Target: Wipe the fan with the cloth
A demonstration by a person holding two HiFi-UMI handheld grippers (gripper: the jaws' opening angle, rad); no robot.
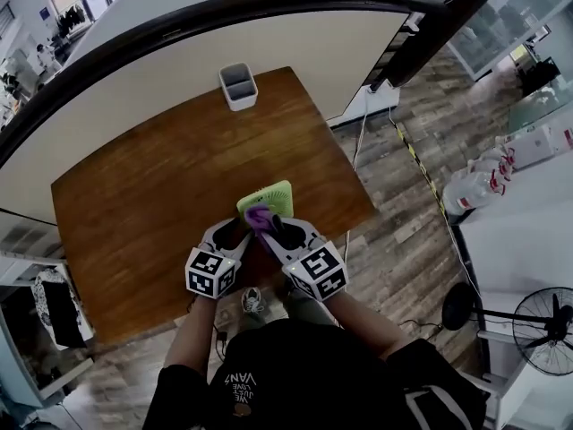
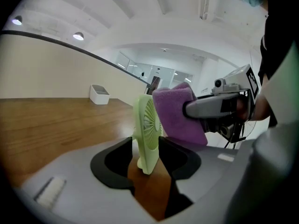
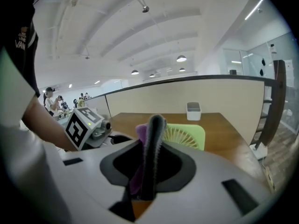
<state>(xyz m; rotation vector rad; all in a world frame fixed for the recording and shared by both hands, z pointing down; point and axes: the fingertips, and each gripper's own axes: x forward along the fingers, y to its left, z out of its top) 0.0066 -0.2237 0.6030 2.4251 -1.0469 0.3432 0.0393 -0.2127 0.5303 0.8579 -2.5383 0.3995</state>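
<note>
A small light-green fan [image 1: 269, 197] stands upright on the wooden table [image 1: 152, 186] near its front edge. In the left gripper view the fan [image 2: 148, 125] stands on its foot between the jaws of my left gripper [image 2: 145, 144], which is open; the pads do not press on it. My right gripper [image 1: 269, 227] is shut on a purple cloth [image 1: 259, 214]. That cloth [image 2: 180, 113] hangs right beside the fan's grille; whether it touches I cannot tell. In the right gripper view the cloth [image 3: 140, 133] sticks out beside the closed jaws of my right gripper [image 3: 153, 129], with the fan [image 3: 187, 136] behind.
A white two-part container [image 1: 238, 86] stands at the table's far edge, against a curved partition [image 1: 224, 25]. To the right, off the table, are a spray bottle [image 1: 470, 193] on a white counter and a black floor fan [image 1: 546, 330]. A cable [image 1: 358, 150] runs across the floor.
</note>
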